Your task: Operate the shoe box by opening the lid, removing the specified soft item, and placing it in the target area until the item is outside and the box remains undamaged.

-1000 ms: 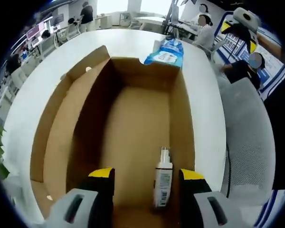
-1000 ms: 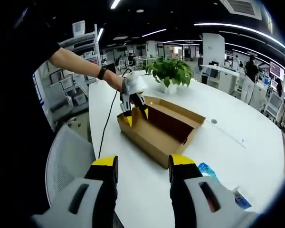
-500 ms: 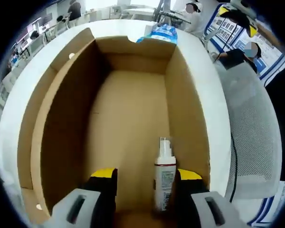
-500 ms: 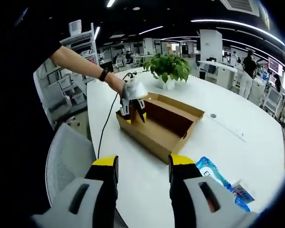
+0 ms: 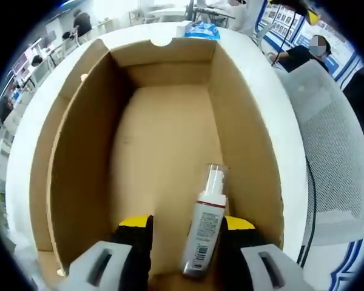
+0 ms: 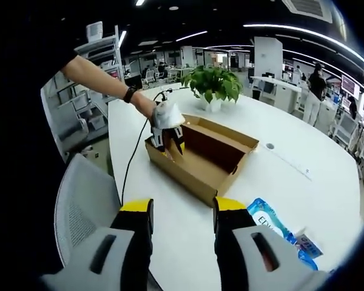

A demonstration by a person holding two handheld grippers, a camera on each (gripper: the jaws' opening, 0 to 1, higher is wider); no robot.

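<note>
The open cardboard shoe box spreads under my left gripper, whose jaws reach down into its near end and stand open. A white spray bottle lies on the box floor between those jaws, close to the right one, nozzle pointing away. In the right gripper view the same box sits on the white table, with the left gripper dipped into its near-left end. My right gripper hovers open above the table edge, well short of the box, holding nothing.
A blue soft packet lies on the table right of the box and also shows beyond the box's far wall as the blue packet. A potted plant stands behind the box. A grey mesh chair sits at the table's edge.
My left gripper has sunk deeper into the box, and the bottle now lies between its jaws. The right gripper has stayed almost still.
</note>
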